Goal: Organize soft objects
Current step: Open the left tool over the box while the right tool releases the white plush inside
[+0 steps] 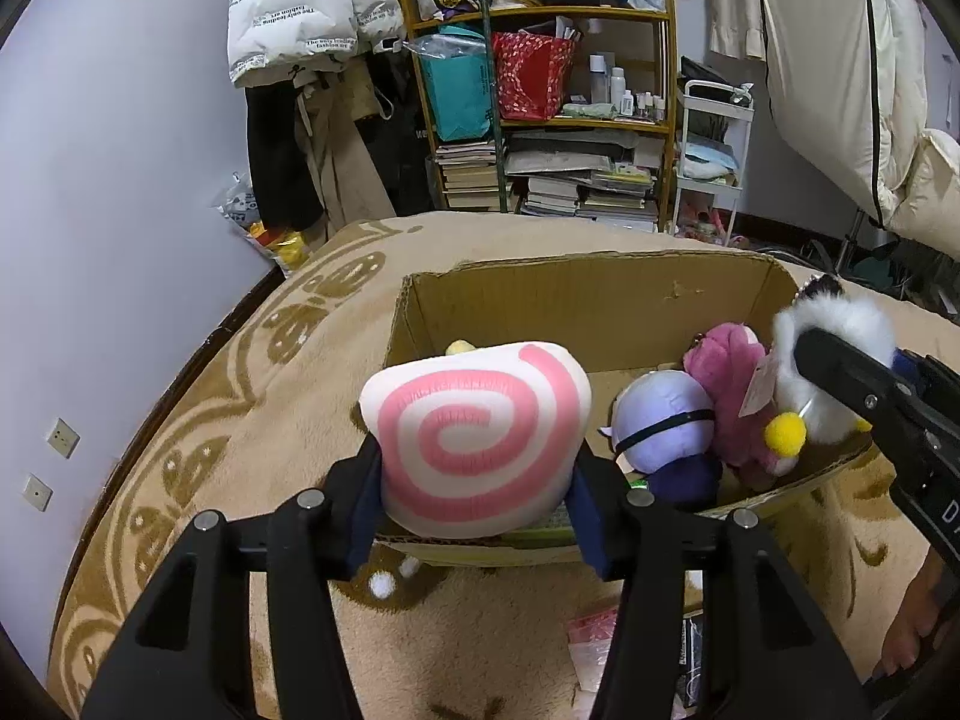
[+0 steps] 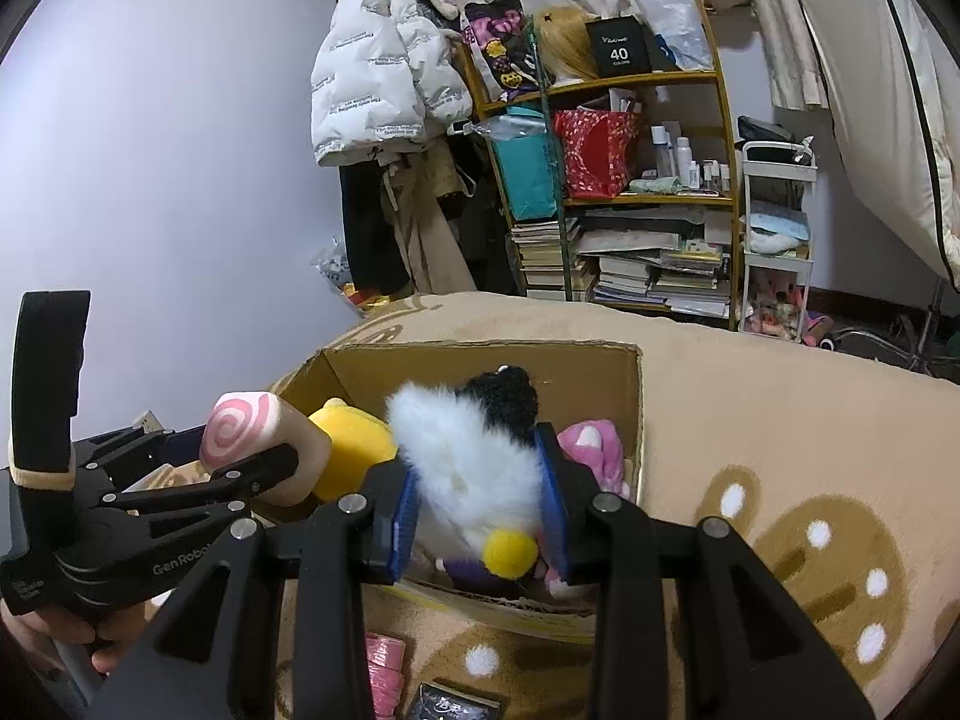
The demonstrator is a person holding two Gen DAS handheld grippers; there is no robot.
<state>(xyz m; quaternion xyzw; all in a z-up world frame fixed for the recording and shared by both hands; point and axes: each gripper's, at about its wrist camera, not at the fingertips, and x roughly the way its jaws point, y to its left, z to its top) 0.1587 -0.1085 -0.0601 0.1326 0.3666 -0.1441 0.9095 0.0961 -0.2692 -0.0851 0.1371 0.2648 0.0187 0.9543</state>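
My left gripper (image 1: 477, 474) is shut on a white plush roll with a pink swirl (image 1: 474, 420), held over the near left rim of an open cardboard box (image 1: 576, 300). My right gripper (image 2: 480, 474) is shut on a fluffy white plush with a black top and yellow pompom (image 2: 468, 444), held over the box's near right side (image 2: 480, 369). Inside the box lie a yellow plush (image 2: 354, 450), a purple plush (image 1: 660, 420) and a pink plush (image 1: 732, 384). The right wrist view shows the left gripper (image 2: 240, 453) with the swirl roll (image 2: 231, 429) at the left.
The box stands on a beige blanket with brown patterns (image 1: 252, 396). Pink items (image 2: 384, 666) and a dark packet (image 2: 450, 705) lie in front of it. Behind stand a crowded bookshelf (image 1: 558, 132), a white cart (image 1: 714, 150) and hanging coats (image 1: 300, 6). A person's foot (image 1: 918, 618) shows at the right.
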